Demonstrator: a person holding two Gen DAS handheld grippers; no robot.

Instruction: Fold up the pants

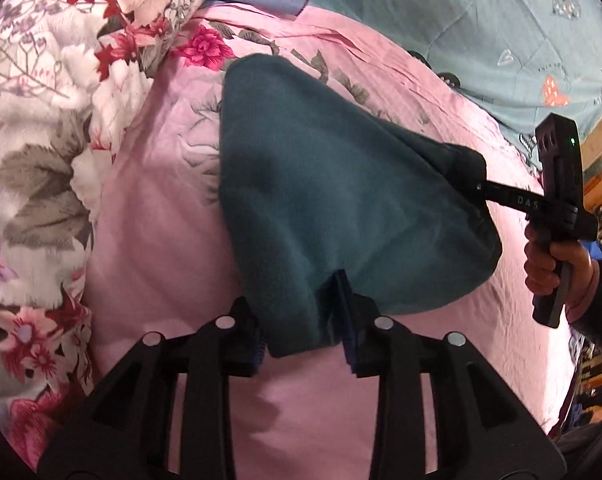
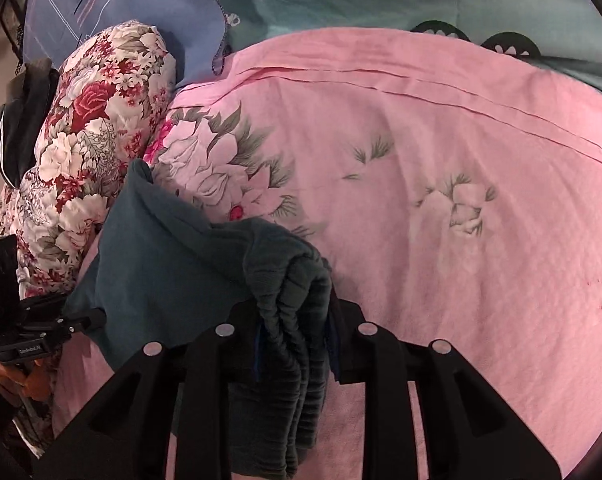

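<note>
My left tongs (image 1: 303, 322) are closed to a narrow gap, pinching a corner of the teal pants (image 1: 321, 200), which hang lifted over the pink bedsheet (image 1: 161, 240). The floral quilt (image 1: 41, 120) bunches at the left. My right tongs (image 2: 295, 332) clamp tight on the gathered, ribbed waistband end. In the left view I read "DAS" on the right tongs' arm; the left tool's label is too blurred to read.

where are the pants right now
The teal pants hang over the pink sheet, right of the floral quilt, gripped by the left gripper and right gripper.
</note>
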